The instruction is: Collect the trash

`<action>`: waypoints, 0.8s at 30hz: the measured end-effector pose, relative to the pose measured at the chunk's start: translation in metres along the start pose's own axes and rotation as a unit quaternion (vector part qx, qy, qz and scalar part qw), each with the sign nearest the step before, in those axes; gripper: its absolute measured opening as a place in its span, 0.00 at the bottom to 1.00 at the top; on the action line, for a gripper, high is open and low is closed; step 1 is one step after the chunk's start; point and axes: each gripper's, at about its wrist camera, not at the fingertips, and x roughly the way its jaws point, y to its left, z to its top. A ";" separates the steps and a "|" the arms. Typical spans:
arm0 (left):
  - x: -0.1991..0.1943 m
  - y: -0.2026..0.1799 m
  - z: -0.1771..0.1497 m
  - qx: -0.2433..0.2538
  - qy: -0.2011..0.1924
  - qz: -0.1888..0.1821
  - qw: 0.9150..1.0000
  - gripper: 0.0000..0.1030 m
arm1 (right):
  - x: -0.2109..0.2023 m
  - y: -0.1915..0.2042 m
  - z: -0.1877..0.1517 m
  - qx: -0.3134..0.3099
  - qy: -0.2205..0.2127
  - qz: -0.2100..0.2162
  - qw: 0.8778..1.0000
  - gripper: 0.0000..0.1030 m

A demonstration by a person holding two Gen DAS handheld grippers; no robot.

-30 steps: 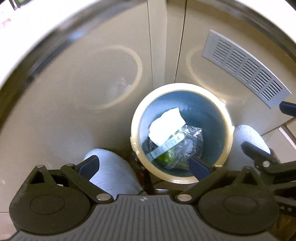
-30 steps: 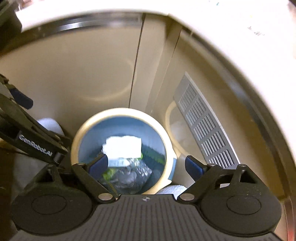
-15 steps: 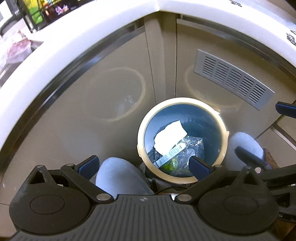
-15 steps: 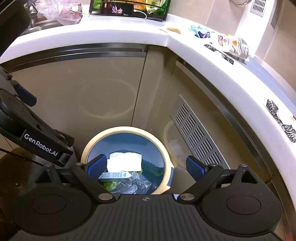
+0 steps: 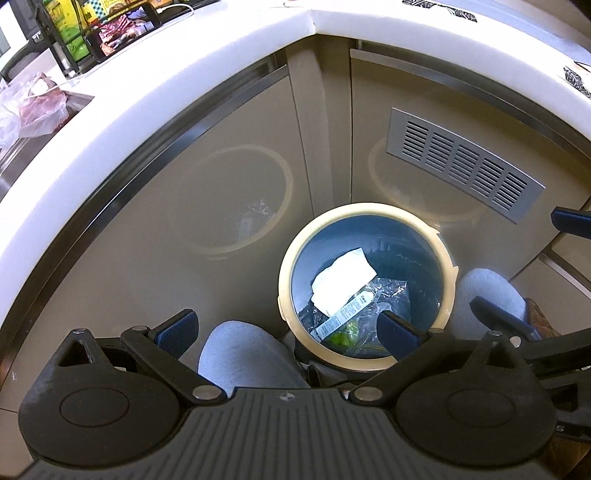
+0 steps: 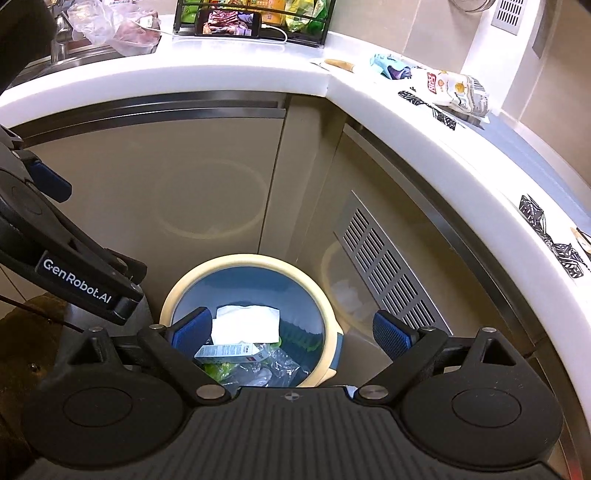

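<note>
While both grippers hang above the floor in the corner of the kitchen cabinets, the round trash bin [image 5: 364, 216] with its cream rim and blue inside stands below them, close against the beige cabinet doors [image 6: 177, 177]. The left gripper [image 5: 286, 330] has its fingers spread wide and holds nothing; its right fingertip lies over the near part of the bin opening in the view. The right gripper [image 6: 291, 330] is also spread wide and empty, with its left fingertip over the bin rim.

Inside the bin lie a white paper napkin [image 6: 245, 325], a small white carton with printed text [image 6: 227, 350], crumpled clear plastic wrap [image 5: 391, 295] and something green under it, perhaps a leaf or a wrapper; it is too covered to tell.

A grey vent grille [image 5: 465, 162] sits in the cabinet door to the right of the bin. On the white countertop [image 6: 406, 122] above, more trash is lying: a snack bag [image 6: 452, 88], a bluish wrapper [image 6: 391, 68] and black patterned scraps [image 6: 443, 120]. A phone [image 6: 229, 23] leans against a rack at the back.
</note>
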 end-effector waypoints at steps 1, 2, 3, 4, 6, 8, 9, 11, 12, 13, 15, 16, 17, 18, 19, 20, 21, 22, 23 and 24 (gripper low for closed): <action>0.001 0.000 0.000 0.000 0.001 0.000 1.000 1.00 | 0.001 0.000 0.000 0.000 0.001 0.001 1.000 0.92; 0.001 0.000 0.000 0.000 0.001 0.000 1.000 1.00 | 0.002 0.000 0.000 0.000 0.002 0.002 1.000 0.92; 0.002 0.000 0.000 0.000 0.002 0.000 1.000 1.00 | 0.002 0.000 0.000 0.000 0.003 0.002 1.000 0.92; 0.002 0.001 0.001 0.000 0.003 -0.001 1.000 1.00 | 0.003 0.000 0.000 0.000 0.004 0.003 1.000 0.92; 0.004 0.001 0.001 0.000 0.006 -0.002 1.000 1.00 | 0.004 -0.001 0.001 0.001 0.007 0.004 1.000 0.92; 0.005 0.000 0.000 0.000 0.008 -0.002 1.000 1.00 | 0.006 -0.001 0.001 0.001 0.009 0.005 1.000 0.92; 0.005 0.000 0.000 0.000 0.008 -0.002 1.000 1.00 | 0.006 -0.001 0.001 0.001 0.010 0.006 1.000 0.92; 0.006 -0.001 0.001 0.001 0.009 -0.002 1.000 1.00 | 0.007 -0.002 0.001 0.002 0.012 0.007 1.000 0.92; 0.006 -0.001 0.001 0.002 0.009 -0.002 1.000 1.00 | 0.008 -0.002 0.001 0.003 0.012 0.008 1.000 0.92; 0.007 -0.001 0.001 0.002 0.009 -0.002 1.000 1.00 | 0.008 -0.002 0.001 0.003 0.013 0.008 1.000 0.92; 0.007 -0.001 0.001 0.001 0.010 -0.002 1.000 1.00 | 0.009 -0.003 0.001 0.004 0.013 0.008 1.000 0.92; 0.007 -0.001 0.001 0.001 0.011 -0.001 1.000 1.00 | 0.009 -0.003 0.001 0.004 0.013 0.008 1.000 0.92; 0.007 -0.001 0.001 0.001 0.011 -0.001 1.000 1.00 | 0.009 -0.003 0.001 0.004 0.013 0.009 1.000 0.92; 0.007 -0.001 0.001 0.002 0.010 -0.002 1.000 1.00 | 0.009 -0.003 0.001 0.004 0.014 0.009 1.000 0.92; 0.007 -0.001 0.001 0.002 0.011 -0.002 1.000 1.00 | 0.010 -0.003 0.000 0.005 0.014 0.009 1.000 0.92; 0.007 -0.001 0.001 0.002 0.011 -0.002 1.000 1.00 | 0.010 -0.003 0.000 0.006 0.014 0.009 1.000 0.92; 0.007 -0.001 0.001 0.002 0.011 -0.002 1.000 1.00 | 0.010 -0.003 0.000 0.006 0.014 0.009 1.000 0.92; 0.007 -0.001 0.001 0.002 0.011 -0.002 1.000 1.00 | 0.010 -0.003 -0.001 0.007 0.014 0.009 1.000 0.92; 0.007 -0.001 0.001 0.002 0.011 -0.002 1.000 1.00 | 0.010 -0.004 -0.001 0.006 0.014 0.009 1.000 0.92; 0.008 -0.001 0.001 0.002 0.012 -0.002 1.000 1.00 | 0.010 -0.004 -0.001 0.006 0.014 0.009 1.000 0.92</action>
